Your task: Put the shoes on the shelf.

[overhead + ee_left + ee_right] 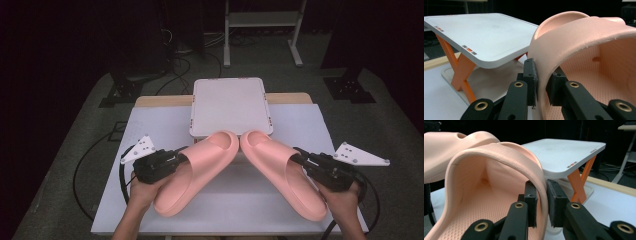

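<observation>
Two pink slide sandals are lifted above the white table (150, 130), toes meeting near the middle. My left gripper (181, 159) is shut on the strap edge of the left sandal (195, 170); up close its pads pinch the strap of the left sandal (564, 42) at my left gripper (543, 85). My right gripper (299, 156) is shut on the strap edge of the right sandal (285, 172); the right gripper view shows the strap of the right sandal (499, 170) squeezed between the pads of my right gripper (542, 202), with the left sandal (449, 147) behind.
A white raised platform (230, 105) on orange crossed legs (461, 72) stands at the table's far middle, just beyond the sandal toes. Dark floor with cables and a white frame stand (262, 30) lies behind the table.
</observation>
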`<state>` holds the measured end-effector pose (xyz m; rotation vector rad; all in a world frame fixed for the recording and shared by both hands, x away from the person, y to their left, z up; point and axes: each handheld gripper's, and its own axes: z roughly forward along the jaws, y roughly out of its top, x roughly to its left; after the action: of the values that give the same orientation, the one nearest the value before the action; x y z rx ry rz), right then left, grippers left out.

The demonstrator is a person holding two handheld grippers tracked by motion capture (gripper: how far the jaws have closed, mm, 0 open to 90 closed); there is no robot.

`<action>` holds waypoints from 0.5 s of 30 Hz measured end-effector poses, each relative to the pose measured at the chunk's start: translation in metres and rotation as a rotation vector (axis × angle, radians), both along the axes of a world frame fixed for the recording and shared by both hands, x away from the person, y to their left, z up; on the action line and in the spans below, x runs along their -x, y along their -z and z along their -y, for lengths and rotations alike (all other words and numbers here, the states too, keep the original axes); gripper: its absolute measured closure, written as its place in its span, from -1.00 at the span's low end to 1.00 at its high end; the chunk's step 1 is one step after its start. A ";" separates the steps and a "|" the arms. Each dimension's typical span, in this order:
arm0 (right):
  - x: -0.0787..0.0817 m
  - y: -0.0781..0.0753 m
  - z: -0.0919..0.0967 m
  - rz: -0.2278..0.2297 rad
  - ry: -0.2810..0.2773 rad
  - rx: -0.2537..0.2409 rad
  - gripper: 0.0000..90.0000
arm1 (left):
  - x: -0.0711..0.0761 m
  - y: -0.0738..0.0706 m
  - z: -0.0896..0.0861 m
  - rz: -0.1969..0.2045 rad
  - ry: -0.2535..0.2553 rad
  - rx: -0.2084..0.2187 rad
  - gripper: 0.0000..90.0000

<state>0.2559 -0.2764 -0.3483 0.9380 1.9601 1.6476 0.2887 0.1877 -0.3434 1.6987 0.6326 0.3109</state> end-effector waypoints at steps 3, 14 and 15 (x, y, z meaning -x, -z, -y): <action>-0.002 -0.005 -0.002 0.009 0.007 0.006 0.75 | -0.002 -0.002 0.000 0.001 -0.003 0.004 0.77; -0.018 -0.015 -0.007 0.009 0.012 -0.004 0.75 | -0.016 -0.015 -0.004 0.010 -0.024 0.010 0.77; -0.020 -0.015 -0.008 0.008 0.011 -0.006 0.75 | -0.018 -0.016 -0.005 0.010 -0.025 0.016 0.77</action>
<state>0.2759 -0.2686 -0.3332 0.9410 1.9422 1.6490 0.3069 0.1926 -0.3279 1.6745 0.6479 0.3312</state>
